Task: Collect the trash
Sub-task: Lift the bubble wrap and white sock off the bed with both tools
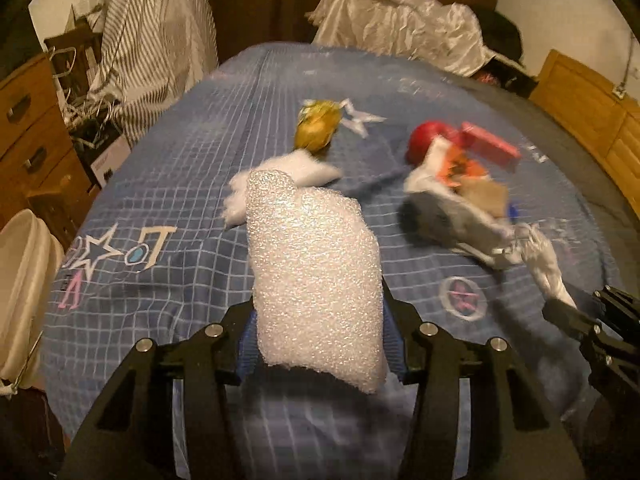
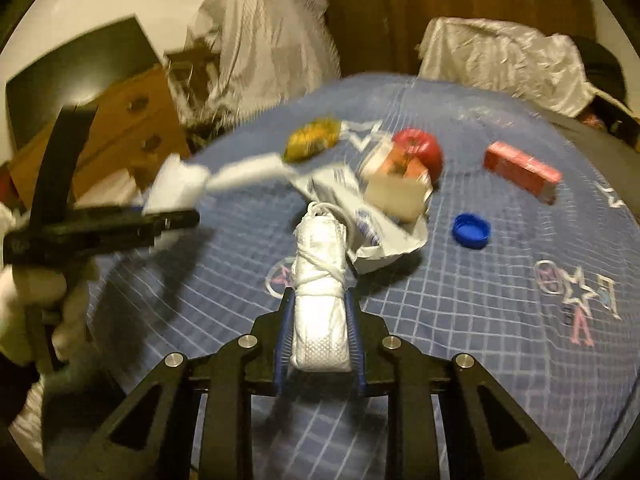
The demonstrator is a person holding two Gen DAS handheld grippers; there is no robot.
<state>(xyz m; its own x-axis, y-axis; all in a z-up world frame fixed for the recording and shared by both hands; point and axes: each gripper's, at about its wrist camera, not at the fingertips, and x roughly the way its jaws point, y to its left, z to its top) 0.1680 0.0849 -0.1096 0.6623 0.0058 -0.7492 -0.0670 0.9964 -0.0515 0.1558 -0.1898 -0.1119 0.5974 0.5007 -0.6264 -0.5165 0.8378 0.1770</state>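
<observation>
**Both grippers clamped on trash above the blue bed**

A bed with a blue grid-patterned cover printed with stars and letters fills both views. At its far end lies a crumpled shiny white sheet, and a wooden chest of drawers stands at the left side.

Near the middle of the cover sits a white plastic bag, open and slumped, with an orange carton and a beige cardboard piece inside. Its twisted white handle runs toward the near side and is pinched between the blue pads of the right gripper, whose jaws are closed on it.

The left gripper is closed on a white bubble-textured foam sheet, which stands up between its jaws; a white crumpled tissue shows just behind the sheet.

A red apple lies just beyond the bag, touching or nearly touching it; blur hides which. A red rectangular box lies to the right, apart from the bag. A yellow crumpled wrapper rests to the far left of the bag. A small blue bottle cap lies on the cover just right of the bag.
</observation>
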